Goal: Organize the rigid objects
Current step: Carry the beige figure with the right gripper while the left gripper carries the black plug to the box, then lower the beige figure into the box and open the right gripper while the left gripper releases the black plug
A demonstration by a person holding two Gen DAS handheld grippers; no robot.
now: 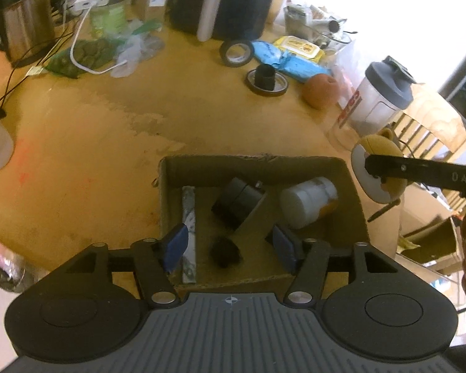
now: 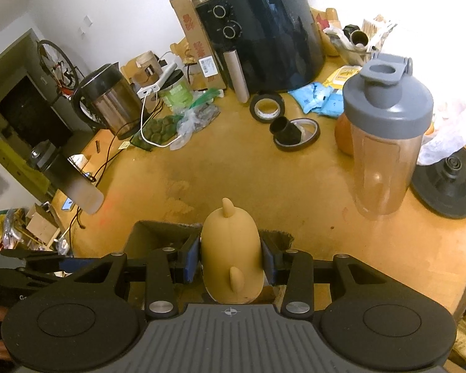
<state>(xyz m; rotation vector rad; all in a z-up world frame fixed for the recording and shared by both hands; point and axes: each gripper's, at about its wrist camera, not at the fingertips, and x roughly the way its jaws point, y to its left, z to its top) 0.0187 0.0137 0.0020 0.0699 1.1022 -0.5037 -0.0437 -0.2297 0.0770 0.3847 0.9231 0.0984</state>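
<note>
While the left tongs (image 1: 230, 248) gape empty over the cardboard box (image 1: 354, 199), the right tongs (image 2: 230, 262) clamp a tan toy (image 2: 230, 245) at its rim.

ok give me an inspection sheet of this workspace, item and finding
surface: round wooden table, stained and worn in the middle
job's things: open cardboard box holds a white bottle, a dark block and a small black lump; tan bear-eared toy
clutter: air fryer, kettle, shaker bottle, tape roll, blue packets
grippers: left gripper open above the box; right gripper shut on the toy
cables: white cable and black cords by the kettle
surroundings: wooden chair, bicycle wheel
</note>
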